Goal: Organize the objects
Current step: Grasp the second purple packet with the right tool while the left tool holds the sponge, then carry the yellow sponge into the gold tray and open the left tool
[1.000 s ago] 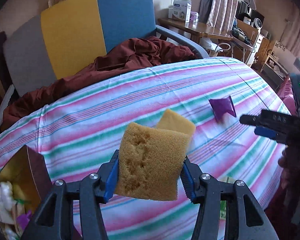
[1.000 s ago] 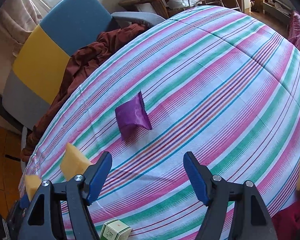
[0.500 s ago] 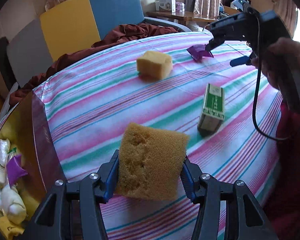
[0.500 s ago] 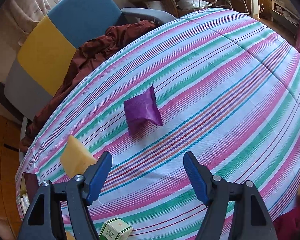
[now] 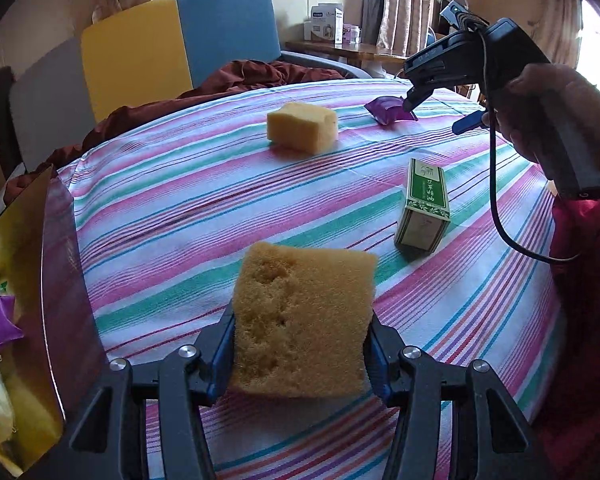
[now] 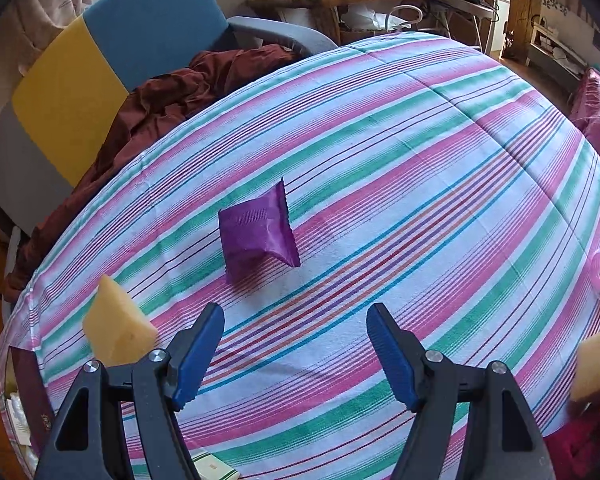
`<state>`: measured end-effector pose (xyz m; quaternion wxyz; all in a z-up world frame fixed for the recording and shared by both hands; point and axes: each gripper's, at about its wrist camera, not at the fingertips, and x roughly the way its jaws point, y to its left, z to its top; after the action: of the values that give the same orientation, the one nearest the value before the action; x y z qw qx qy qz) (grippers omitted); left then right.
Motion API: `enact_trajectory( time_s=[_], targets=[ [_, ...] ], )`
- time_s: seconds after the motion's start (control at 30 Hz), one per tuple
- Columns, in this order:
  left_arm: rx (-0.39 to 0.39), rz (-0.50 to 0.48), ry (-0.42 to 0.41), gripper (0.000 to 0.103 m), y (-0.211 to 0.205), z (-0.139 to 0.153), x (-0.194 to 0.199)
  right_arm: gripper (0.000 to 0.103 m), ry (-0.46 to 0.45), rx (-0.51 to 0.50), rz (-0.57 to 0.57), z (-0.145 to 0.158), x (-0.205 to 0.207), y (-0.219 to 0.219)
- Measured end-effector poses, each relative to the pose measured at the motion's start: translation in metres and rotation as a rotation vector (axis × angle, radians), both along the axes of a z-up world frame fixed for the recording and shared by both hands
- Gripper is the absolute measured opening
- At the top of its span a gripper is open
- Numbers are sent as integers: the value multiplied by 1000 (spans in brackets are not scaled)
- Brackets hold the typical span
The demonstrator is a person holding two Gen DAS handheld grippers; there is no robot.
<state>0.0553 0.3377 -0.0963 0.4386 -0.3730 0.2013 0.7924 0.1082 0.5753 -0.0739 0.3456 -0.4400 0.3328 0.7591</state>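
Yellow sponge [image 5: 300, 320] clamped in left tool [image 5: 300, 354], near box [image 5: 40, 280] at bed [image 5: 220, 184] edge. Right tool [image 6: 296, 344] spread, empty, above purple packet [image 6: 256, 236]. Risk: soft sponge slips, misses box.

Our right gripper [image 6: 296, 354] hangs with jaws apart above the striped cloth [image 6: 420, 152], just short of the purple packet [image 6: 258, 234].

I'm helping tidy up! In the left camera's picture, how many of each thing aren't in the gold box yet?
Sponges: 2, the held sponge and the loose sponge
Purple packet: 1
Green carton: 1
Total: 4
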Motion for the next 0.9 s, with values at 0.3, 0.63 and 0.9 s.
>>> enact_trajectory(
  time_s=[0.3,0.63,0.9],
  targets=[
    [28,-3,-28,56,-2,-1,-5,75,-123,91,78,-1,-55,20],
    [37,-12,-15,56,-7,-1,-1,47,-210,133,146,-19,-78,21],
    [45,-13,-1,56,-6,-2,0,44,-169,65,194,-18,-60,0]
  ],
)
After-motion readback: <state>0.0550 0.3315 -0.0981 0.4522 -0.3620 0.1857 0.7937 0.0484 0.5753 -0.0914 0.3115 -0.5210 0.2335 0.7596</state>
